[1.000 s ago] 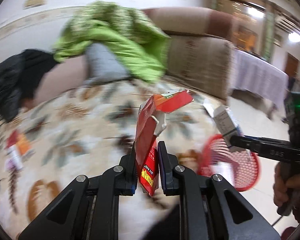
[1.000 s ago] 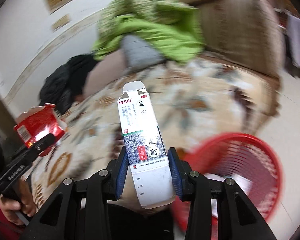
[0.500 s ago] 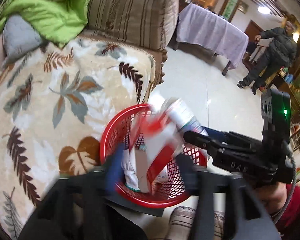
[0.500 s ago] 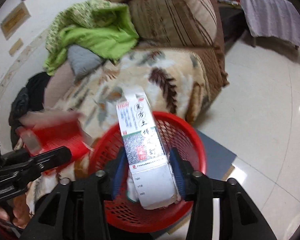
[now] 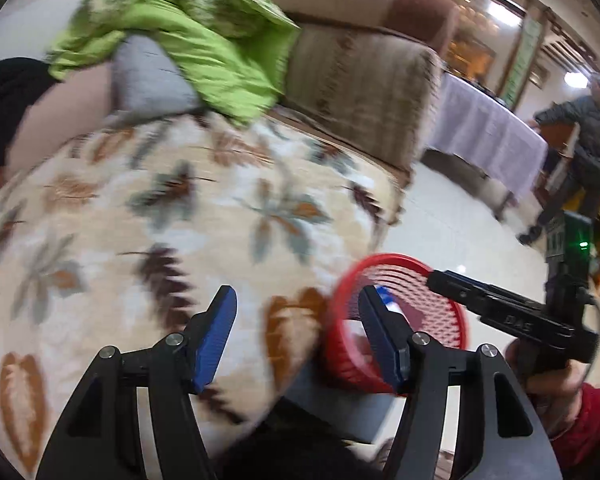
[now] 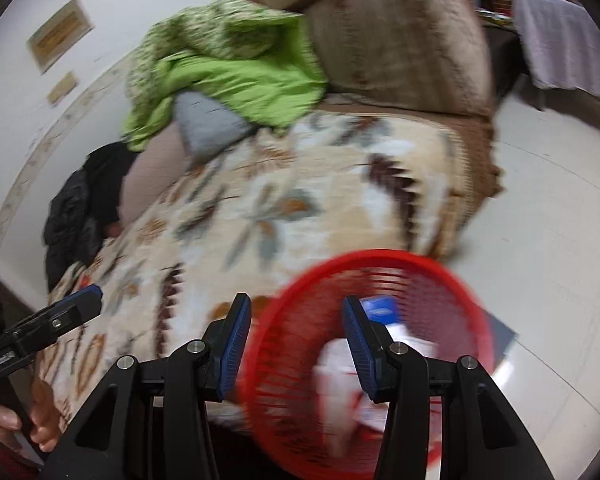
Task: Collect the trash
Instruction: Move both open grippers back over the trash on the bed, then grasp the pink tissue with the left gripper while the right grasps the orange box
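Left wrist view: showing the left hand-held gripper (image 5: pixel 293 334) gaping, empty, jaws just having been opening, no longer clamping the red carton carried a second ago. Right wrist view: showing the right hand-held gripper (image 6: pixel 295 340) likewise parted and bare, its white carton gone. Both cartons (image 6: pixel 374 352) now lying blurred inside the red mesh basket (image 6: pixel 452 276) on the floor beside the leaf-patterned sofa blanket (image 6: pixel 267 208). Probably turning back toward the sofa for more trash.

basket (image 6: pixel 380 268): red plastic mesh | blanket (image 5: pixel 147 216): plush cloth | floor (image 6: pixel 548 216): glossy tile
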Demonstrator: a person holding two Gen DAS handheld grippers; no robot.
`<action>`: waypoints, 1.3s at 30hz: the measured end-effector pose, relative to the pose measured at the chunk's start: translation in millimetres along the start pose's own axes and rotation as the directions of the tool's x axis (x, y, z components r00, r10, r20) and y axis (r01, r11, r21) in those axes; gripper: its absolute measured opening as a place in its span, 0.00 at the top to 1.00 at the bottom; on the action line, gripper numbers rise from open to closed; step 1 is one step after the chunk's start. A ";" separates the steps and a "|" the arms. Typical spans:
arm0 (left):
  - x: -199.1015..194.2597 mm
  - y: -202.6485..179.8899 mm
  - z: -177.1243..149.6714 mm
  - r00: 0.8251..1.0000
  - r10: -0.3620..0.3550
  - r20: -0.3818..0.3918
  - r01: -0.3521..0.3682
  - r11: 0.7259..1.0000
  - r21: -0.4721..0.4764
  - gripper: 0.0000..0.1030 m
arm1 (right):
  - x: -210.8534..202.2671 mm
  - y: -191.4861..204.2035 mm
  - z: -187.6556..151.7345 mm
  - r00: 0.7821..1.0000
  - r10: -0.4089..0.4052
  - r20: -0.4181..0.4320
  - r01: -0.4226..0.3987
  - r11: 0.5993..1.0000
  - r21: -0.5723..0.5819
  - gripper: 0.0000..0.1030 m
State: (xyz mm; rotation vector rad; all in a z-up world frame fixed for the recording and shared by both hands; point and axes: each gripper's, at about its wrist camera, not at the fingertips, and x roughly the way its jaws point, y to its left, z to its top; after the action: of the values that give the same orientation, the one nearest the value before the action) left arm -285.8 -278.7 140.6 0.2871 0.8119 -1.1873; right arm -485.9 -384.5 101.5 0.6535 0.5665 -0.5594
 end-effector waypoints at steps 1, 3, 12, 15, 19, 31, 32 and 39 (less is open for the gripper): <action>-9.5 14.2 -2.7 0.999 0.030 0.016 -0.029 0.999 -0.018 0.39 | 4.4 14.9 0.2 1.000 0.017 -0.001 -0.017 0.999 -0.029 0.51; -23.7 38.2 -8.8 0.998 0.061 0.030 -0.059 0.997 -0.054 0.38 | 14.1 41.2 -0.4 0.999 0.044 -0.015 -0.045 0.996 -0.079 0.49; -83.3 164.7 -48.2 0.958 0.281 0.057 -0.257 0.931 -0.261 0.37 | 61.3 150.9 -10.3 0.981 0.156 -0.113 -0.180 0.952 -0.249 0.49; -103.5 207.9 -67.0 0.924 0.379 0.044 -0.345 0.880 -0.327 0.37 | 79.1 189.5 -17.8 0.972 0.182 -0.150 -0.221 0.926 -0.305 0.48; -126.7 273.8 -96.1 0.868 0.497 -0.002 -0.450 0.783 -0.429 0.37 | 108.6 242.5 -31.6 0.952 0.215 -0.217 -0.284 0.886 -0.367 0.48; -131.2 400.8 -133.3 0.835 0.548 -0.049 -0.439 0.610 -0.660 0.37 | 233.4 389.4 -38.3 0.913 0.214 -0.348 -0.375 0.776 -0.508 0.44; -130.8 400.2 -132.5 0.831 0.554 -0.048 -0.445 0.611 -0.654 0.37 | 246.8 400.8 -36.8 0.911 0.208 -0.356 -0.376 0.775 -0.507 0.44; -126.1 414.3 -131.6 0.834 0.550 -0.043 -0.440 0.618 -0.652 0.37 | 333.3 476.4 -37.9 0.887 0.165 -0.432 -0.397 0.750 -0.530 0.44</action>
State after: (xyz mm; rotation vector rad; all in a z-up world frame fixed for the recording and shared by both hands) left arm 16.7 45.9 51.2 -0.1573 0.8713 -0.3430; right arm 41.7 -141.9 53.8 0.2061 0.9235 0.0649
